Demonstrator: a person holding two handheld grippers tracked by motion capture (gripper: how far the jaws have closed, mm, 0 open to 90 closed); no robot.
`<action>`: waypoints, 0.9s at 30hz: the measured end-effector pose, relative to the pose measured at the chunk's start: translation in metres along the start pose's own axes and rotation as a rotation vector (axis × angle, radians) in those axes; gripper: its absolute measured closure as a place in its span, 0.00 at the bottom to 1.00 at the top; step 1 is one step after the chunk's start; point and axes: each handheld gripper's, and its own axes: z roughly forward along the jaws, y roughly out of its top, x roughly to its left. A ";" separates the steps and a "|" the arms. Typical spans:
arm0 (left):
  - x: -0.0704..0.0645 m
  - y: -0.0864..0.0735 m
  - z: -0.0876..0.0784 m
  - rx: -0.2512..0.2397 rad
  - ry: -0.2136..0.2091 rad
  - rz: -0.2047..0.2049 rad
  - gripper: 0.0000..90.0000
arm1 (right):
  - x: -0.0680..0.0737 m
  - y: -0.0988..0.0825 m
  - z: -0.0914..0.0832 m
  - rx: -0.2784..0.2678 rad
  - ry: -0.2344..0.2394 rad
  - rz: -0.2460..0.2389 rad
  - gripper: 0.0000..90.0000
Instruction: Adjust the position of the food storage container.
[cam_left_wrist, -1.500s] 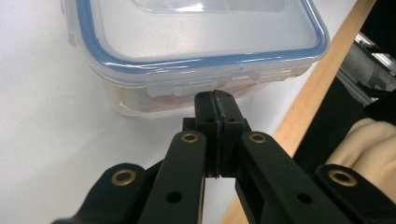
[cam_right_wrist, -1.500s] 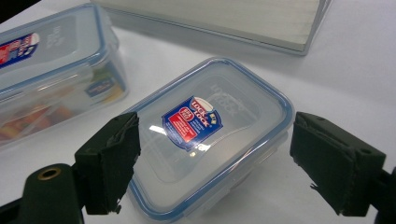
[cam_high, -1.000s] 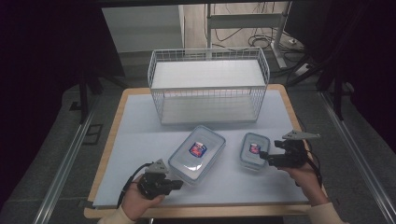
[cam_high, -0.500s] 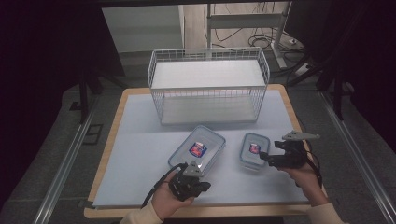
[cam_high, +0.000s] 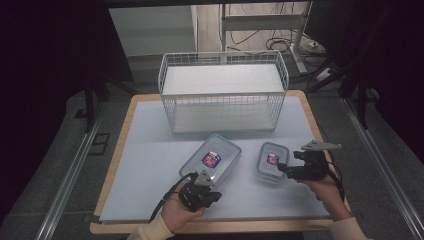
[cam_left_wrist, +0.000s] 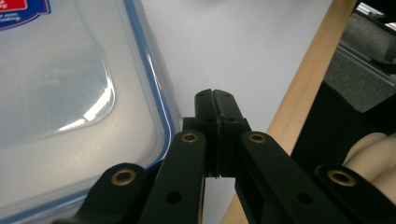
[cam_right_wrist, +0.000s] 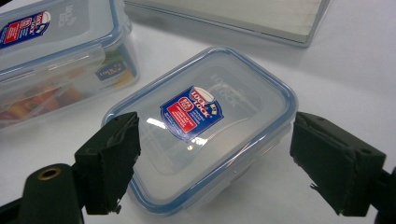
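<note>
Here the left gripper (cam_left_wrist: 215, 100) has its jaws pressed together on nothing, just beside the near corner of the large container (cam_high: 212, 159). The right gripper (cam_right_wrist: 212, 163) stands wide apart around the small container (cam_right_wrist: 205, 126), pads not touching. Both containers lie on the table (cam_high: 150, 150) before the wire basket (cam_high: 223, 92).

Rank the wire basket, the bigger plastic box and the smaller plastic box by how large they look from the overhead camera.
1. wire basket, clearly the largest.
2. bigger plastic box.
3. smaller plastic box, the smallest.
The boxes lie about equally near the camera, so their order is safe; the basket stands farther off and still looks biggest.
</note>
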 end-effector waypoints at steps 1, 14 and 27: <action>0.002 -0.002 -0.002 0.000 0.005 -0.002 1.00 | 0.000 0.000 0.000 -0.001 0.000 0.000 0.17; 0.049 -0.032 -0.031 -0.021 0.063 -0.120 1.00 | -0.003 0.000 -0.003 -0.005 -0.009 0.004 0.17; 0.093 -0.046 -0.046 -0.028 0.108 -0.207 1.00 | -0.004 0.000 -0.004 -0.007 -0.010 0.005 0.17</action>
